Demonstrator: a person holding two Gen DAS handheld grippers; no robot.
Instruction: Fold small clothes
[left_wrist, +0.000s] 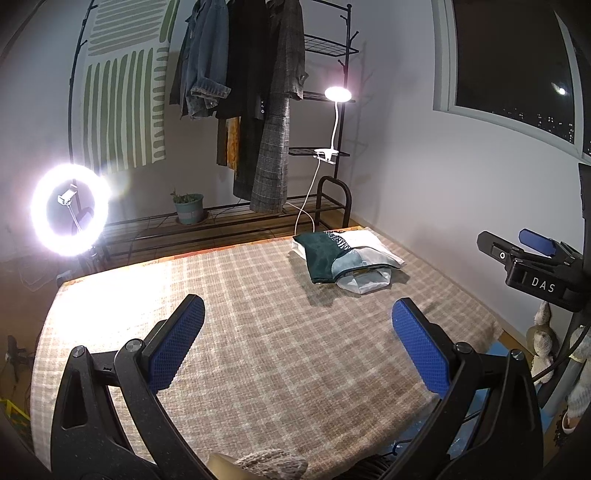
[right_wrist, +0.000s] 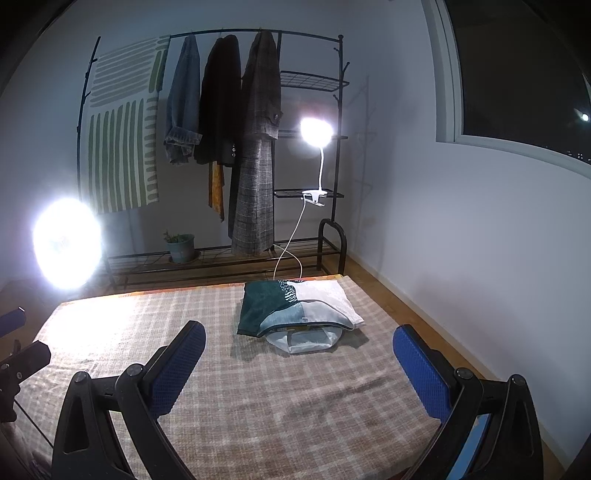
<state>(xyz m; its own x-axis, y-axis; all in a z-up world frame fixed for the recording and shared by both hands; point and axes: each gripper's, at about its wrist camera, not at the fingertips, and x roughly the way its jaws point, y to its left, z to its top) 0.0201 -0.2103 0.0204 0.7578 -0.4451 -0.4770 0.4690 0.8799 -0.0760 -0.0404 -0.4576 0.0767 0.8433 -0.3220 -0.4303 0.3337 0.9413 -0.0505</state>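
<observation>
On the far right part of the beige plaid-covered counter (right_wrist: 147, 332) lies a folded dark-green, teal and white garment (right_wrist: 295, 308) over a translucent bag (right_wrist: 303, 341). Both the left hand-held gripper (left_wrist: 297, 343) and the right hand-held gripper (right_wrist: 299, 363) hover spread wide and empty, well short of it.

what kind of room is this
Most likely a bedroom or spare room at home, at night: a clothes rack hung with coats, a checked cloth spread over a low surface, and a dark window.
</observation>
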